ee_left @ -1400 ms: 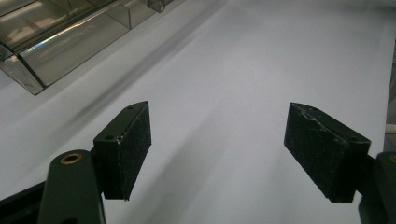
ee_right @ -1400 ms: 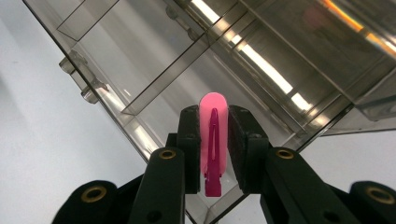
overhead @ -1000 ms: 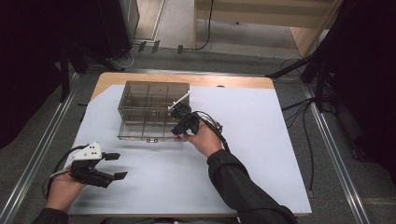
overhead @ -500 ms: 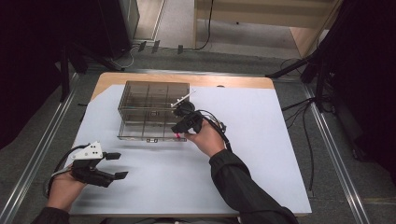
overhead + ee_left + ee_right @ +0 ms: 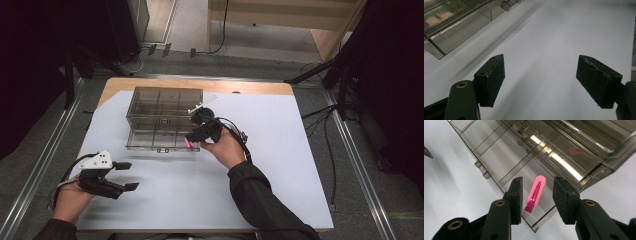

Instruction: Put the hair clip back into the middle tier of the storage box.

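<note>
Pink hair clip [image 5: 535,193] lies flat in the near right compartment of the smoked organiser box [image 5: 529,152], long axis running away from the right gripper [image 5: 537,199], rounded end farthest (pinch end nearest). Its jaws, just opening, straddle the clip untouched. Left gripper [image 5: 541,81], well left of the box, gapes empty.

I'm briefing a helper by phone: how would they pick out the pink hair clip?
Find the smoky clear plastic compartment box on the white sheet. In its open lower tray, the corner compartment nearest the right hand-held gripper holds the pink hair clip. It is the one bright thing there; the neighbouring compartments look empty.
</note>
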`<act>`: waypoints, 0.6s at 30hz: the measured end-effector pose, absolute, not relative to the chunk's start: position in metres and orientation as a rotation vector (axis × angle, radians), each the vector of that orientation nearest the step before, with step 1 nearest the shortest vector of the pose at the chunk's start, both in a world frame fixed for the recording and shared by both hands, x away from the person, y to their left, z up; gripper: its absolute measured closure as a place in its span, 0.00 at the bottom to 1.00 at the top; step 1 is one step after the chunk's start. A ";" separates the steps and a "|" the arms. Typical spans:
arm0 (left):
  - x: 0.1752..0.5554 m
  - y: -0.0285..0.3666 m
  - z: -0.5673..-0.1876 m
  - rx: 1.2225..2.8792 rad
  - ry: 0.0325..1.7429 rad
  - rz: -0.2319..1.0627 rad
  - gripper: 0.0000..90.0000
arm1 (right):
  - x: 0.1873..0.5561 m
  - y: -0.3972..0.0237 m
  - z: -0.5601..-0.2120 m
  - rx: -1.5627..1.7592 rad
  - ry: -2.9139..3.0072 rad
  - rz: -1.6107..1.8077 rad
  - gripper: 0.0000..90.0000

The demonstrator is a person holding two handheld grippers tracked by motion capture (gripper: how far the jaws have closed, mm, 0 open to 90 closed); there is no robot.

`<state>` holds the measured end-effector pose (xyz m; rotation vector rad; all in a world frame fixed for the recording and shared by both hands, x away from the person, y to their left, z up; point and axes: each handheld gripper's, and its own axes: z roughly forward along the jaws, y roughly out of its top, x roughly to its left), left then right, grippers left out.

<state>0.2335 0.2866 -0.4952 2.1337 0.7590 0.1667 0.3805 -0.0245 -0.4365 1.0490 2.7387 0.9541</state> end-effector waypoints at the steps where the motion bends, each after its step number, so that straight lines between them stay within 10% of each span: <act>1: 0.234 0.286 -0.495 2.136 0.757 0.164 0.27 | 0.380 -0.026 -0.436 1.048 2.736 0.958 0.68; 18: 0.243 0.280 -0.496 2.145 0.736 0.157 0.26 | 0.376 -0.050 -0.437 1.054 2.701 1.006 0.63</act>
